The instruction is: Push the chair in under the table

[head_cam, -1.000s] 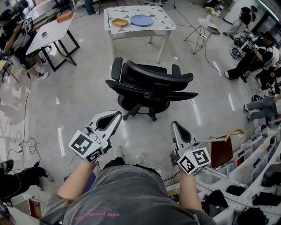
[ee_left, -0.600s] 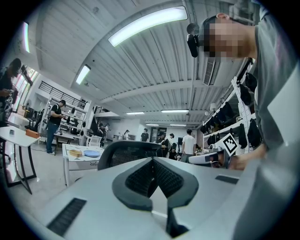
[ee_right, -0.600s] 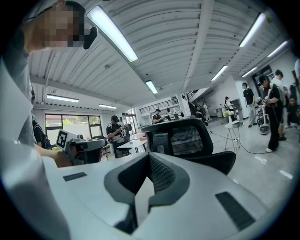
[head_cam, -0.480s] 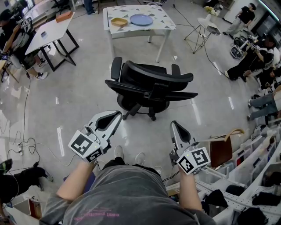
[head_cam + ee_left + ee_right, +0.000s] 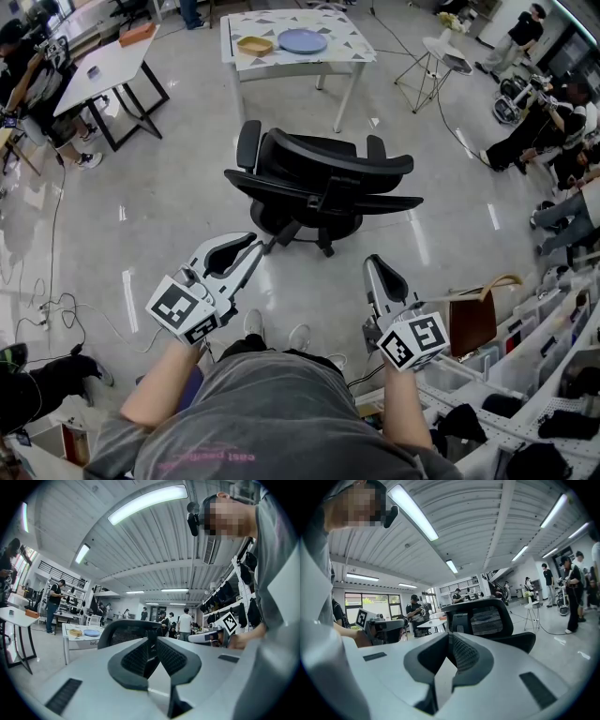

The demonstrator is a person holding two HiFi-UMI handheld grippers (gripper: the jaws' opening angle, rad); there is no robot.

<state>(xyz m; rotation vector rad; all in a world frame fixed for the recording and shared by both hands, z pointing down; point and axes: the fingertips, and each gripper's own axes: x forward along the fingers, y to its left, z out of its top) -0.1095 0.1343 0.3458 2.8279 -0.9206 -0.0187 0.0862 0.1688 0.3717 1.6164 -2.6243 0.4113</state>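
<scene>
Two pairs of jaws stand differently here. The left gripper (image 5: 246, 247), held out over the floor (image 5: 159, 216) in front of the person, has its jaws opening. A narrow gap shows between the dark pads, and nothing is between them. The right gripper (image 5: 377, 269) is level with it and well apart, its jaws pressed together on nothing. Both point toward the chair (image 5: 323, 183), and neither touches it.

The black chair stands on open floor between the person and the table (image 5: 349, 49). Its mesh backrest and headrest are turned to the person and its seat faces the table. A strip of bare floor lies between the chair and the table's near edge, so no part of it is under the top.

A blue plate (image 5: 302, 42) lies about the middle of the patterned table. Just beside it, toward the left edge, is what looks like a shallow yellow tray (image 5: 255, 46).

A second table (image 5: 112, 66) with dark legs stands well off to the left. Several people (image 5: 553, 122) sit or stand along the right side of the room, and a cable (image 5: 56, 234) trails over the floor at the left.
</scene>
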